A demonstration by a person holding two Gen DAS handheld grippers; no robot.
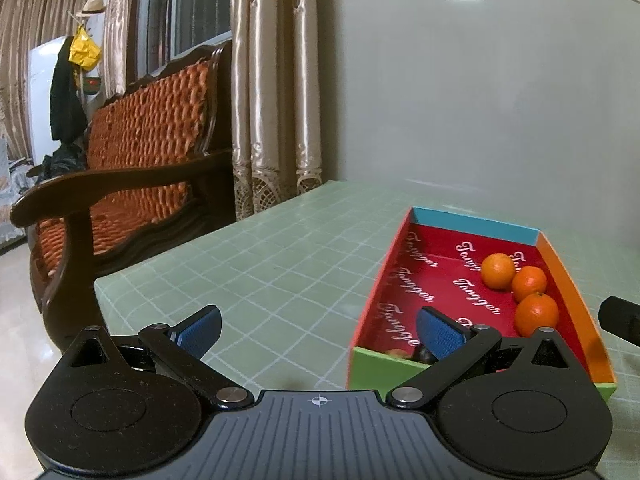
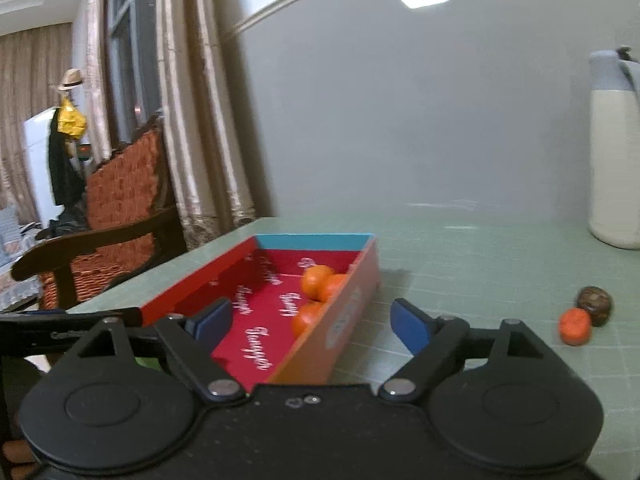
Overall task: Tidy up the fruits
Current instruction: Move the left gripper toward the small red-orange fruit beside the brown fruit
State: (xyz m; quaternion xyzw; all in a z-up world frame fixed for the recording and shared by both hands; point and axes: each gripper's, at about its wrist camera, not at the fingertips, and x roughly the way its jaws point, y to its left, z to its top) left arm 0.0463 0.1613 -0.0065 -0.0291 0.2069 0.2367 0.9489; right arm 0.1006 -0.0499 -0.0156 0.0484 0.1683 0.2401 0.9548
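Left tongs (image 1: 318, 330) are seen spread wide, nothing between the blue pads (image 1: 200, 330); one pad hangs over the box (image 1: 472, 224), at its near green end. Right tongs (image 2: 310, 326) are also released, jaws wide, straddling the box's orange side wall with nothing gripped; no earlier view is given for comparison.

Box is set on the green gridded tabletop (image 1: 280, 260), red lining printed with white script, blue far wall. Three oranges (image 1: 536, 314) are grouped inside the box against the orange wall, touching or nearly touching each other, toward the far half. Something dark and something orange is glimpsed at the box's near end, mostly hidden by a pad; it cannot be identified.

Outside the box, well off its orange side, a small orange fruit (image 2: 575, 326) and a dark brown round fruit (image 2: 595, 305) are seen touching on the tabletop. A cream jug (image 2: 614, 160) with a grey lid stands beyond them, further from the box, by the wall. A wooden armchair (image 1: 140, 152) with orange cushions stands past the tabletop edge on the box's red side, curtains (image 1: 276, 80) behind it.
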